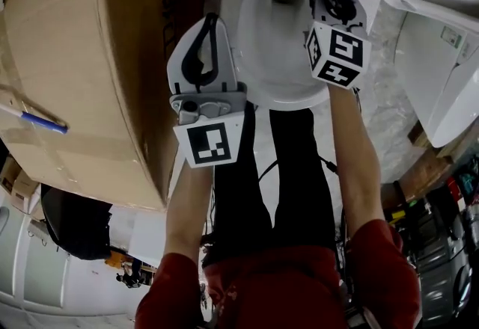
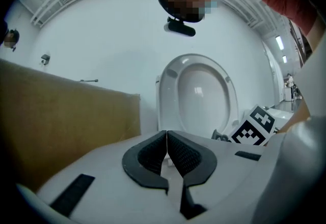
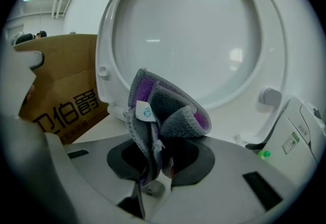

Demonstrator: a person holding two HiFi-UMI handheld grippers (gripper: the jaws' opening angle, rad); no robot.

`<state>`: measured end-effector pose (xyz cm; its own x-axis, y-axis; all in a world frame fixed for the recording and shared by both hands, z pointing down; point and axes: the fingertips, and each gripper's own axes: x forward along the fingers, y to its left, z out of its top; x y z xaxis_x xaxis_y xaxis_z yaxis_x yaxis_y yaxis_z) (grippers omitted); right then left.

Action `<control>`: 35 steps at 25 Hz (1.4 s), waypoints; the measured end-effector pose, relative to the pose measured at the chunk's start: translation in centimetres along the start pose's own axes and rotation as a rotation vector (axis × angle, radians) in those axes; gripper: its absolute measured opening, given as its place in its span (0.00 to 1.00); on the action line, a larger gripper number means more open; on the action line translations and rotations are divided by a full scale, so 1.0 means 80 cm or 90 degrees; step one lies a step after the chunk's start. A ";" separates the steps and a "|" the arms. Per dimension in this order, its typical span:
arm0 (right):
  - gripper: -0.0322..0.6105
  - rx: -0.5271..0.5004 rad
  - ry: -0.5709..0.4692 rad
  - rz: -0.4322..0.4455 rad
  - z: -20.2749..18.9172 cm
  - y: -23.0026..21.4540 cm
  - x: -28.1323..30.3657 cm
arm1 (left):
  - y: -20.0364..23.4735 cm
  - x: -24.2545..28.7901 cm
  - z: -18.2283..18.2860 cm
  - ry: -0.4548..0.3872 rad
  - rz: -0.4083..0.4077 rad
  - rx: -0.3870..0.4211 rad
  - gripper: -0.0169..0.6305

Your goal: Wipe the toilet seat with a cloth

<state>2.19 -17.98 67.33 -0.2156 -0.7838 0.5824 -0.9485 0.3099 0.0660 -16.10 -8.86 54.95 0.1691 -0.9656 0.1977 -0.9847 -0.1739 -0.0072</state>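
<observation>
While our right claw point(image 3: 159, 164) pinches the cloth point(image 3: 165, 113) above the bowl point(image 1: 258, 51), the raised seat point(image 3: 104, 50) stands upright straight ahead of it, and our left claw point(image 2: 166, 151), pressed together and empty, hangs farther off to the left.

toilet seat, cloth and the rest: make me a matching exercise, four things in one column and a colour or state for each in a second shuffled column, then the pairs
Things
1. cloth
2. left gripper
3. toilet seat
4. cardboard box

Colour or state
a. brown, with dark print on its side
b. white, raised upright
c. shut, nothing between its jaws
d. grey and purple, clamped in the right gripper

Pairs: 1-d, 2-c, 3-b, 4-a
</observation>
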 end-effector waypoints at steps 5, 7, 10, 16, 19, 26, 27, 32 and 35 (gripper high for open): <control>0.19 -0.042 0.001 0.051 0.016 0.066 0.015 | 0.013 -0.019 -0.017 0.022 0.008 -0.031 0.05; 0.19 -0.058 -0.006 0.071 0.028 0.091 0.022 | 0.017 -0.026 -0.019 0.025 0.011 -0.042 0.05; 0.19 -0.071 -0.008 0.093 0.044 0.118 0.031 | 0.021 -0.034 -0.021 0.028 0.010 -0.050 0.05; 0.19 -0.102 0.006 0.132 0.063 0.161 0.040 | 0.030 -0.037 -0.013 0.021 0.006 -0.051 0.05; 0.19 -0.105 0.021 0.131 0.066 0.166 0.039 | 0.034 -0.038 -0.007 0.016 0.002 -0.049 0.05; 0.19 -0.122 0.007 0.163 0.098 0.179 0.012 | 0.038 -0.044 0.015 0.010 0.002 -0.041 0.05; 0.19 -0.126 0.001 0.166 0.105 0.181 0.006 | 0.038 -0.045 0.020 0.009 0.003 -0.041 0.05; 0.19 -0.132 -0.036 0.168 0.152 0.182 -0.025 | 0.033 -0.048 0.050 -0.002 0.001 -0.041 0.05; 0.19 -0.140 -0.059 0.169 0.187 0.181 -0.039 | 0.028 -0.051 0.073 -0.007 -0.003 -0.044 0.05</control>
<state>-14.36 -19.10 54.38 -0.4773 -0.7030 0.5273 -0.7861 0.6097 0.1013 -18.73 -6.43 48.40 0.1745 -0.9669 0.1863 -0.9842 -0.1657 0.0620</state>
